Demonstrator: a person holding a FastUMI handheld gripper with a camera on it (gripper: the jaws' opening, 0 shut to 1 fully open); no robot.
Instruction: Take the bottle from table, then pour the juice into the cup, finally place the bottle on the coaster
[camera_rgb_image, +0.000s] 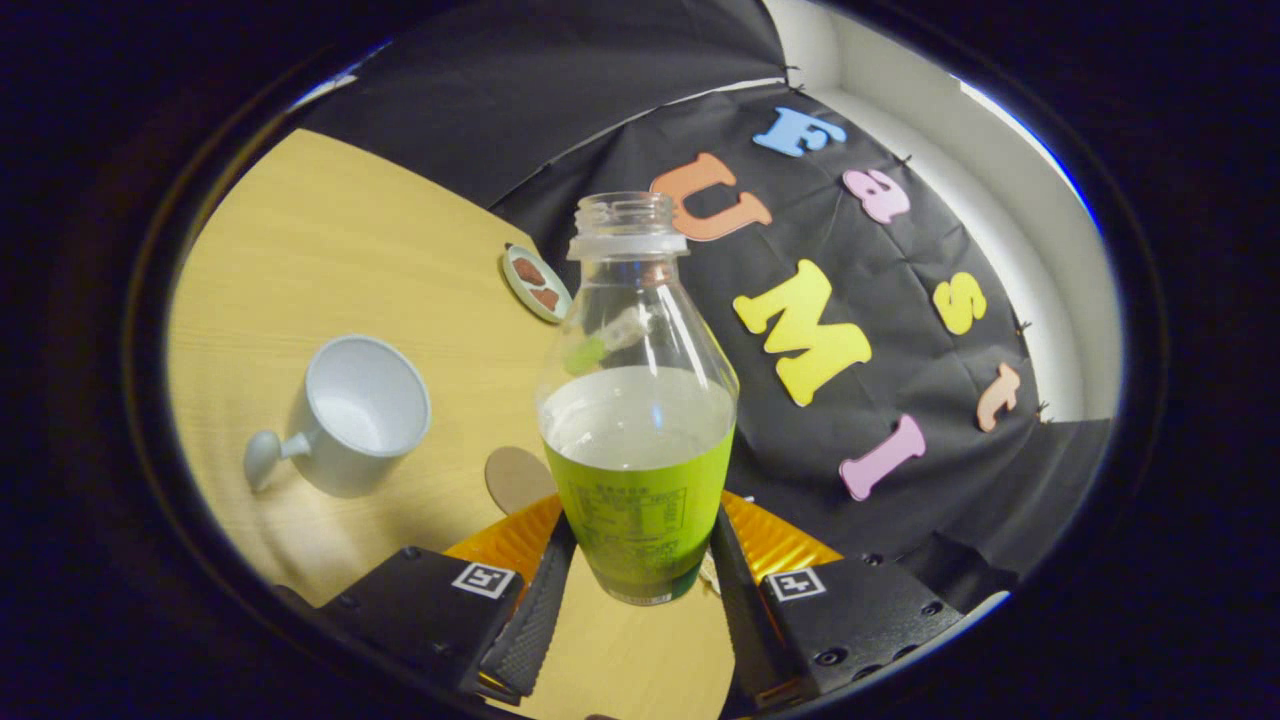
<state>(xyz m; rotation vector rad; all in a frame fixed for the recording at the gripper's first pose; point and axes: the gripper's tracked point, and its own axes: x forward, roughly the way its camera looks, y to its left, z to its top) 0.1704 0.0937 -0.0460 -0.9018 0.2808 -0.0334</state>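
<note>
- The clear plastic bottle (637, 400), cap off, is sitting between the fingers (532, 615) of the gripper (640, 600), both pressing its green-labelled lower half.
- Pale juice is filling it to about halfway.
- A smooth white cup (355, 415) is standing left on the wooden table (330, 250), a round brown coaster (515, 478) lying just beside the bottle.
- Bare table is stretching beyond the cup.

wooden table (330, 250) | small oval dish (536, 283) with brown pieces, near table's far edge | black cloth wall (560, 90)
</note>
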